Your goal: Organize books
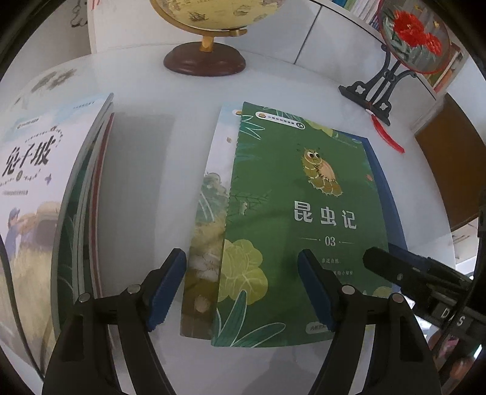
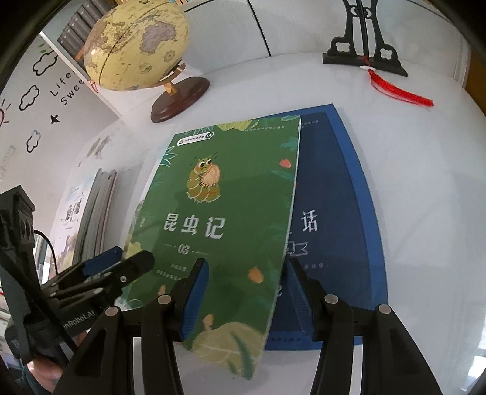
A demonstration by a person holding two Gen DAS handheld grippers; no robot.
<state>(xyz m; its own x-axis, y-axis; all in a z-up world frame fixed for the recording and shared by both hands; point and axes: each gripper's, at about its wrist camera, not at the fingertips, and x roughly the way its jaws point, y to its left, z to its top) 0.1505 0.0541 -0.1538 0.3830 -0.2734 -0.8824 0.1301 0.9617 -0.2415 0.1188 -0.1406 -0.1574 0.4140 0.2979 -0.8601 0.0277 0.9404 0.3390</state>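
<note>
While tilted downward, right hand-held gripper point(image 2: 246, 300) straddles green book's point(image 2: 224, 218) edge

You are working over a white table point(image 1: 145, 182) with a smooth, faintly glossy top. Sitting directly on it at the far side is a globe point(image 1: 212, 12) on its dark round wooden base, and to the right a black ornamental stand point(image 1: 373, 91) holding a round panel with red flowers, its red tassel point(image 1: 388, 138) trailing onto the tabletop. Lying flat near the middle is a small pile of books; a blue book point(image 2: 343, 212) is resting on the table itself beneath the green one. At the left another stack of books point(image 1: 88, 197) is lying, well apart from the middle pile.
</note>
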